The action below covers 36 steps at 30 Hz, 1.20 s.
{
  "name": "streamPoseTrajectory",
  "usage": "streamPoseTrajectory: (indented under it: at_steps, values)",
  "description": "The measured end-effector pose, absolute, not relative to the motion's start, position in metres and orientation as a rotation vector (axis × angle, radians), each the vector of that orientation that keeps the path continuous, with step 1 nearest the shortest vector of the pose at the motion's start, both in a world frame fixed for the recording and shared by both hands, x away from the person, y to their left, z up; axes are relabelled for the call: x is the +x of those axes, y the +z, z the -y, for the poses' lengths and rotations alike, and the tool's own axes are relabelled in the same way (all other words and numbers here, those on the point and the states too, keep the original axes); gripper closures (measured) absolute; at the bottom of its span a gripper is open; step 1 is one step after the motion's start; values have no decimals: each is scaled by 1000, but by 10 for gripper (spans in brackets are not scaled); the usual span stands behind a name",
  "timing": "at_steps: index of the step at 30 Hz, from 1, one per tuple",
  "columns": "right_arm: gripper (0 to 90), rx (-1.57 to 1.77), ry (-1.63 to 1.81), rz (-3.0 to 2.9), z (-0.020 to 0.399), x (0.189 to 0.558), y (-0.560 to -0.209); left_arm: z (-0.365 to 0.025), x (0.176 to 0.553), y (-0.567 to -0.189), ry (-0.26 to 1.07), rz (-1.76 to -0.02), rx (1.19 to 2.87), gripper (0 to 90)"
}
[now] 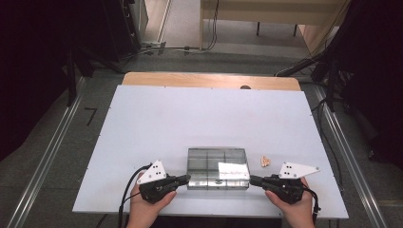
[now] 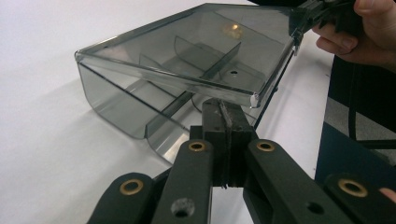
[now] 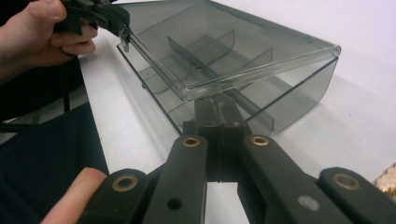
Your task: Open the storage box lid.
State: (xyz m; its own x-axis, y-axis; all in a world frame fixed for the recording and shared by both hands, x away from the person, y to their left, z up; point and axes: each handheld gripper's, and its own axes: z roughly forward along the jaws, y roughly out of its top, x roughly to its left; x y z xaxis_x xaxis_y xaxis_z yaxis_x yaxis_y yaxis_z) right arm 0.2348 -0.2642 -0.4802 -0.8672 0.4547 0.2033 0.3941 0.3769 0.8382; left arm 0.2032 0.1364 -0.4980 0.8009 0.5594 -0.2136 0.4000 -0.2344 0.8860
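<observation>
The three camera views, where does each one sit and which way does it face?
High view: above the person's side, looking forward and down on the white table; both hands show.
Left gripper view: on the left gripper, shut, facing the smoky clear plastic divider box; the other hand shows.
Right gripper view: on the right gripper, shut, facing the box from the opposite end.
Both gripper views share the box's raised lid.

Smoky clear compartment box (image 1: 217, 167), near table edge; hinged lid (image 2: 196, 51) raised slightly, dividers inside.
</observation>
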Motion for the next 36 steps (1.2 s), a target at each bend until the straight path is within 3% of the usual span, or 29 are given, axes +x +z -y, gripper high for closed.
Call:
streamPoseTrajectory:
  at_steps: [28, 32, 36]
  values:
    - [884, 787, 1598, -2456, 251, 235, -453, -142, 208, -481, 227, -733, 1787, 888]
    - [885, 795, 1602, -2449, 251, 236, -451, -146, 208, -482, 240, -755, 1770, 798]
    - [885, 805, 1609, -2438, 251, 238, -448, -148, 210, -480, 252, -765, 1771, 623]
